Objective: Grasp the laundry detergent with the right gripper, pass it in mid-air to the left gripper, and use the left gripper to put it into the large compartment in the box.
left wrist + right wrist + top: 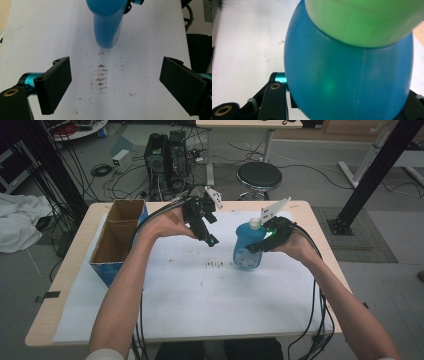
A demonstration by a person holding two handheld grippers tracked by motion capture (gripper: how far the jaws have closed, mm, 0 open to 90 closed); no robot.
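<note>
A: Over the paper-covered bench [300, 212], where's the blue bottle [247, 247]?

B: Mid-sheet, clamped by the right gripper [261, 245] fingers. Keep it upright above the brown crumbs [101, 75]; the left gripper [113, 83] fingers gape empty.

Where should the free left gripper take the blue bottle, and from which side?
Grip the white cap and neck from above. The blue bottle stands roughly upright, and the right gripper already clamps its wide body from the right, so the narrow top is the clear part. The left gripper is open, probably wide enough.
</note>
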